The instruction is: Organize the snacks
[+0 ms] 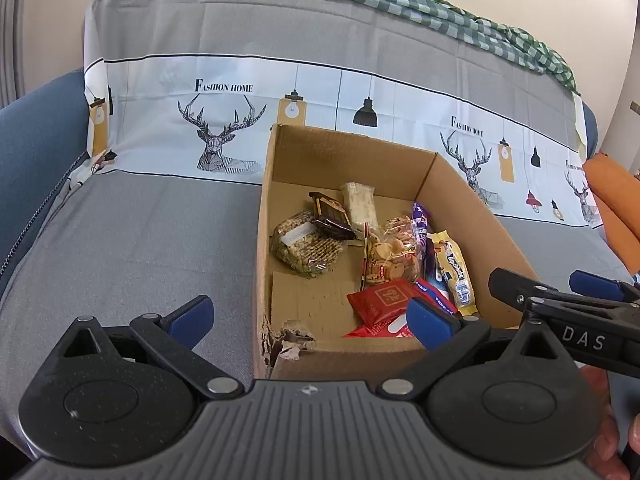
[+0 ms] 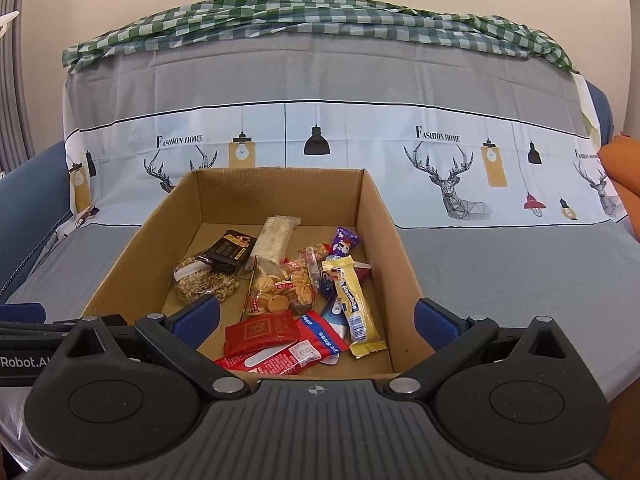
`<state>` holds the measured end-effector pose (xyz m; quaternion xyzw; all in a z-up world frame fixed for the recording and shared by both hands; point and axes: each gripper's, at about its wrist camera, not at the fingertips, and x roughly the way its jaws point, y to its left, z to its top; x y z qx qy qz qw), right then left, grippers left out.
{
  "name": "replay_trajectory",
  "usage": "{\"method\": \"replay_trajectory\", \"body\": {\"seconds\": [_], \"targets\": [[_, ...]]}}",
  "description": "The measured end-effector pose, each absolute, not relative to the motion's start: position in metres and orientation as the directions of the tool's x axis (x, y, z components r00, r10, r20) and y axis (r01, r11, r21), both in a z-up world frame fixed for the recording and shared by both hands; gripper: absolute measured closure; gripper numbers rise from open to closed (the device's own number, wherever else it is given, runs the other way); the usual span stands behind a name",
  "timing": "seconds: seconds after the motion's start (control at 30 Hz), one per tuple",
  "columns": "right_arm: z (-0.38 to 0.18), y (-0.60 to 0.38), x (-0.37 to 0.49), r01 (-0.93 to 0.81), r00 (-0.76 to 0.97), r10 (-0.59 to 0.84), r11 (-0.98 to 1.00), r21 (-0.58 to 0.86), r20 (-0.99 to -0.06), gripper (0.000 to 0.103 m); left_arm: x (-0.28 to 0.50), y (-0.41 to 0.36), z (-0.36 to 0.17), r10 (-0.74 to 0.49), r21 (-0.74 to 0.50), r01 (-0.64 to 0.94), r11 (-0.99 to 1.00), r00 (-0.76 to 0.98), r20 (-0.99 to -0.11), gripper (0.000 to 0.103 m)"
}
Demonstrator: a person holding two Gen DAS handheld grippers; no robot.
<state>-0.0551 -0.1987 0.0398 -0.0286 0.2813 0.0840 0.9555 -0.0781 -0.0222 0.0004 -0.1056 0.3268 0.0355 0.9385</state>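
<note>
An open cardboard box [image 1: 266,216] [image 2: 384,216] sits on a grey sofa cover. It holds several snacks: a red packet [image 1: 380,298] [image 2: 260,332], a clear bag of small biscuits [image 1: 388,256] [image 2: 280,286], a yellow bar [image 1: 456,272] [image 2: 354,304], a dark brown packet [image 1: 330,216] [image 2: 228,254], a grain cake [image 1: 304,242] [image 2: 200,280] and a white bar [image 1: 360,204] [image 2: 276,238]. My left gripper [image 1: 310,320] is open and empty, straddling the box's near left corner. My right gripper [image 2: 316,318] is open and empty above the box's near edge; it also shows in the left wrist view [image 1: 560,288].
The sofa back [image 2: 320,80] carries a printed cover with deer and lamps and a green checked cloth [image 2: 320,16] on top. An orange cushion [image 1: 616,200] lies at the right. The box's near left corner [image 1: 286,342] is torn. Grey seat [image 1: 140,248] lies on both sides of the box.
</note>
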Motion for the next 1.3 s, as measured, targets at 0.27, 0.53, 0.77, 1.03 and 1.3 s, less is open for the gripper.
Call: {"method": "replay_trajectory", "body": {"seconds": [0.27, 0.53, 0.77, 1.03, 1.3], "targets": [[0.0393, -0.1976, -0.0549, -0.177, 0.826, 0.144, 0.984, -0.009, -0.545, 0.001, -0.078, -0.0224, 0.0003, -0.002, -0.175, -0.136, 0.975, 0.783, -0.623, 0.001], [0.0386, -0.1971, -0.0551, -0.178, 0.825, 0.145, 0.984, -0.008, -0.546, 0.001, -0.0778, -0.0227, 0.0003, -0.001, -0.173, -0.136, 0.976, 0.783, -0.622, 0.001], [0.0365, -0.1963, -0.0549, -0.175, 0.823, 0.141, 0.985, -0.009, -0.55, 0.001, -0.0778, -0.0219, 0.0008, -0.015, -0.174, -0.117, 0.978, 0.787, -0.617, 0.001], [0.0355, -0.1964, -0.0532, -0.174, 0.821, 0.136, 0.985, -0.016, -0.554, 0.001, -0.0785, -0.0216, 0.0002, -0.019, -0.167, -0.106, 0.98, 0.79, -0.613, 0.001], [0.0388, -0.1993, -0.0541, -0.168, 0.824, 0.14, 0.986, -0.002, -0.549, 0.001, -0.0826, -0.025, 0.0008, -0.034, -0.157, -0.072, 0.985, 0.811, -0.584, 0.001]]}}
